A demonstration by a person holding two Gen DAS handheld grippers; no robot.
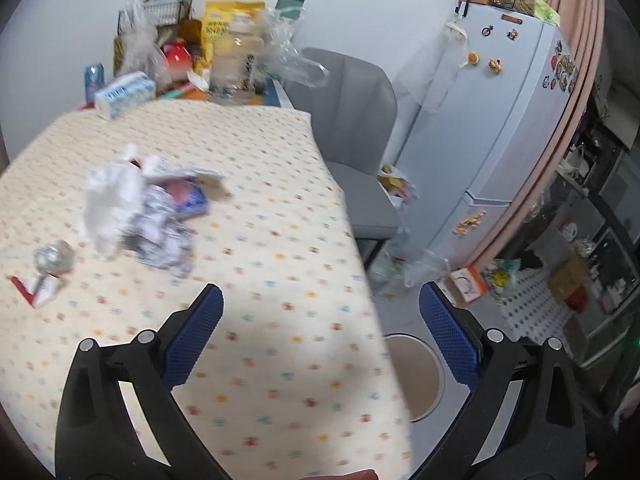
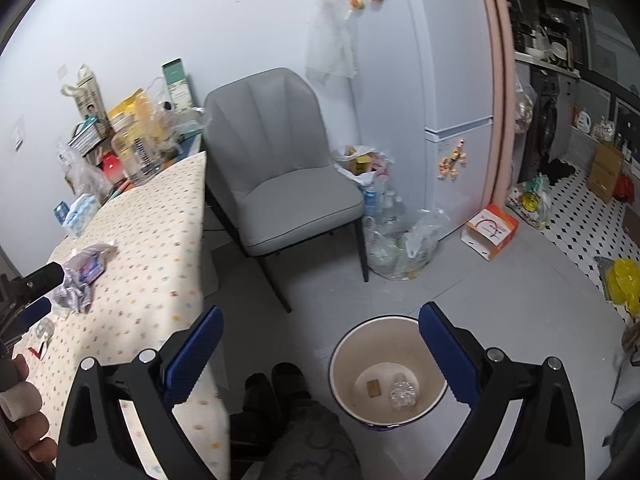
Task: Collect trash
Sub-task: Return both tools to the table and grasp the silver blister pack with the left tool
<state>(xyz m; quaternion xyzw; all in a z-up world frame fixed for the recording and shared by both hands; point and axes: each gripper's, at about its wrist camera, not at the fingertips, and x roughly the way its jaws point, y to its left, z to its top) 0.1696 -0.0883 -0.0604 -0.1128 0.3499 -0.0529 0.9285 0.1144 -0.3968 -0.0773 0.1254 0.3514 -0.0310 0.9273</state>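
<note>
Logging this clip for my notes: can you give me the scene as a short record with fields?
left tool: open, empty, over table
right tool: open, empty, above floor by bin
trash on table: white tissue, crumpled wrapper, foil ball
bin: on floor beside table, holds clear plastic and small card

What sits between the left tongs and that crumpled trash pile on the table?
Only bare patterned tablecloth, seen in the left wrist view; the open left tongs hover short of the trash pile.

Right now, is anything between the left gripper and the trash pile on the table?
Nothing visible: only bare tablecloth lies between the open left gripper and the crumpled trash pile.
</note>
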